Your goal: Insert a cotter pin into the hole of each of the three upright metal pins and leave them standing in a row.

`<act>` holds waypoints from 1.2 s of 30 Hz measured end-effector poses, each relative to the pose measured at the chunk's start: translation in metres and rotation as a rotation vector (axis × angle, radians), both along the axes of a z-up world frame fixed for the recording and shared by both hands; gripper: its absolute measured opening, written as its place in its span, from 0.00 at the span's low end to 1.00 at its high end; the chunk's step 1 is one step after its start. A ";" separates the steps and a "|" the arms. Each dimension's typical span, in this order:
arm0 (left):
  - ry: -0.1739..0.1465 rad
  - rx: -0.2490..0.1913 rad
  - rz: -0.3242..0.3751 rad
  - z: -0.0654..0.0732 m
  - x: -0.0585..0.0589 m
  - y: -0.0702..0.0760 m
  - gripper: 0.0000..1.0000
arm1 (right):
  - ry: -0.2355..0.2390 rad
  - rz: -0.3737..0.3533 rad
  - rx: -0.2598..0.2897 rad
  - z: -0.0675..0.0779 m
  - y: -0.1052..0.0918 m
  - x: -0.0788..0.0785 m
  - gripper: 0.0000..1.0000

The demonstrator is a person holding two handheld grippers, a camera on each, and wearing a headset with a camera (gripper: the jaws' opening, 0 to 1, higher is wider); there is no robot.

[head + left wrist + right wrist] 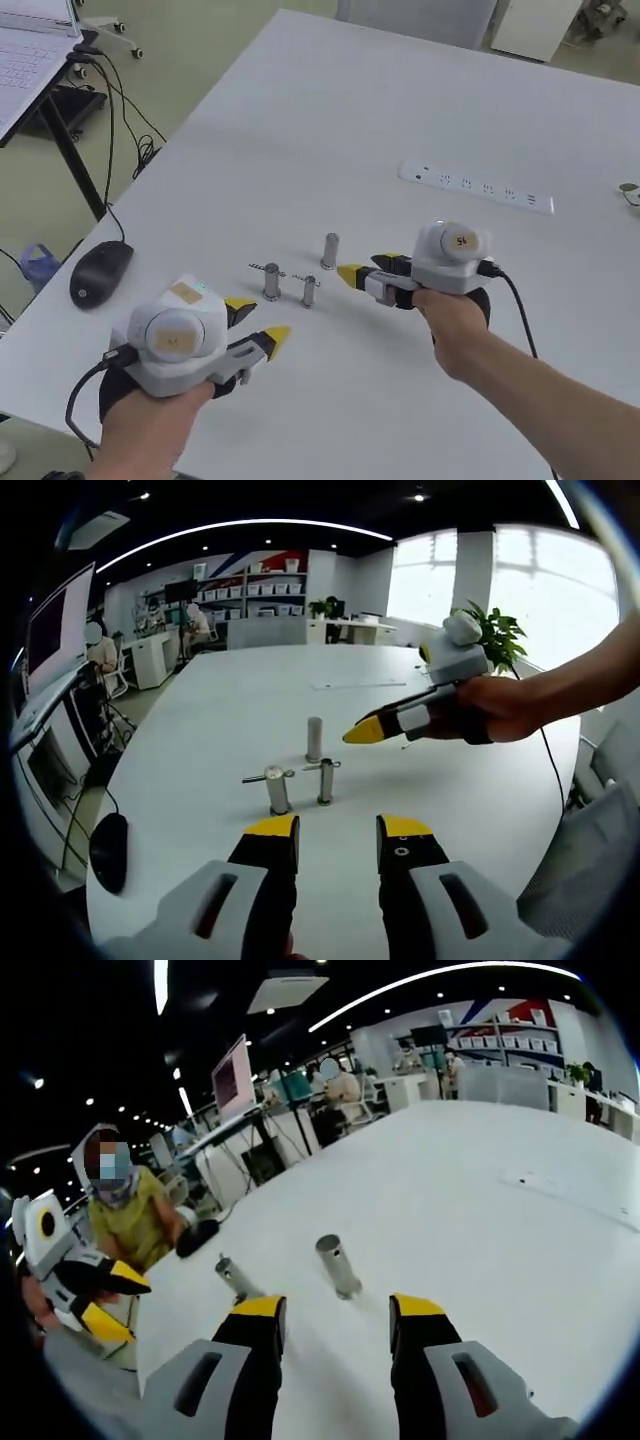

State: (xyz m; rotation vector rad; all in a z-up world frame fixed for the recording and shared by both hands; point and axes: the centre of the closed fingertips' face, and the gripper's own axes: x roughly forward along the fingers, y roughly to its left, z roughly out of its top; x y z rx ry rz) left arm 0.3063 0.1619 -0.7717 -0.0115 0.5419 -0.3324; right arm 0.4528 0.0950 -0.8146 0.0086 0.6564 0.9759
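In the head view, three metal pins stand upright near the middle of the tabletop (330,120), between the mouse (100,272) by the left edge and the power strip (475,186) toward the far edge. The left pin (271,284) and the middle pin (309,293) each carry a cotter pin (262,268). It lies level through the top, with one end toward the left edge. The bare pin (330,250) stands behind them, so the three make a triangle and not a row.

In the left gripper view, the left gripper (338,835) has its jaws spread, with nothing between them, and it aims at the pins.

In the right gripper view, the right gripper (338,1312) is also spread and empty, near the bare pin (338,1265). I think a sideways touch from a jaw could tip this pin over, or push a fitted cotter pin out of its hole.
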 end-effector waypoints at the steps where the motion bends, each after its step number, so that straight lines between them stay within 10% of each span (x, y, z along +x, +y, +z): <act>1: -0.001 0.001 0.000 0.000 0.000 0.000 0.30 | 0.004 -0.001 0.000 -0.001 0.003 0.001 0.44; 36: 0.015 -0.015 0.035 0.000 -0.010 0.011 0.28 | -0.031 0.022 0.017 -0.026 0.044 0.024 0.23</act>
